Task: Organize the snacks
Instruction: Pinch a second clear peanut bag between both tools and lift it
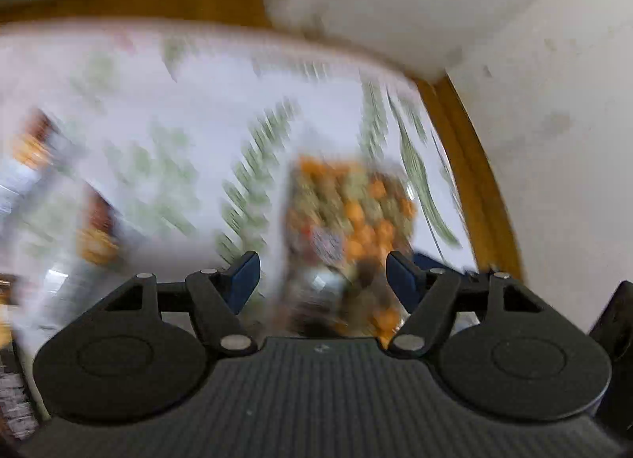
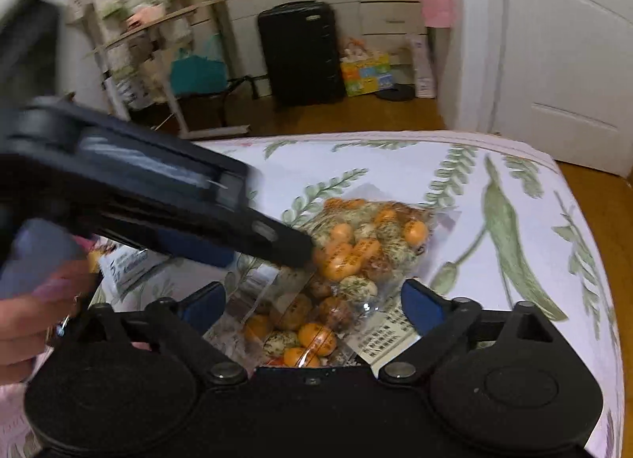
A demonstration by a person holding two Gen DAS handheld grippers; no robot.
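A clear bag of orange, speckled and brown wrapped snacks [image 2: 348,256] lies on the leaf-print cloth [image 2: 494,220]. My right gripper [image 2: 312,301] is open, its blue pads either side of the bag's near end. My left gripper [image 1: 322,280] is open too, and the same bag [image 1: 348,212] lies blurred between and beyond its pads. In the right wrist view the left gripper's body [image 2: 158,197] reaches in from the left, its tip at the bag's left side. Other snack packets [image 1: 95,236] show blurred at the left.
A white printed packet [image 2: 130,264] lies at the left under the left gripper. The cloth's far edge drops to a wooden floor [image 2: 336,114] with a black suitcase [image 2: 300,50], a rack and a white door [image 2: 565,54] beyond. A white wall [image 1: 554,102] is at the right.
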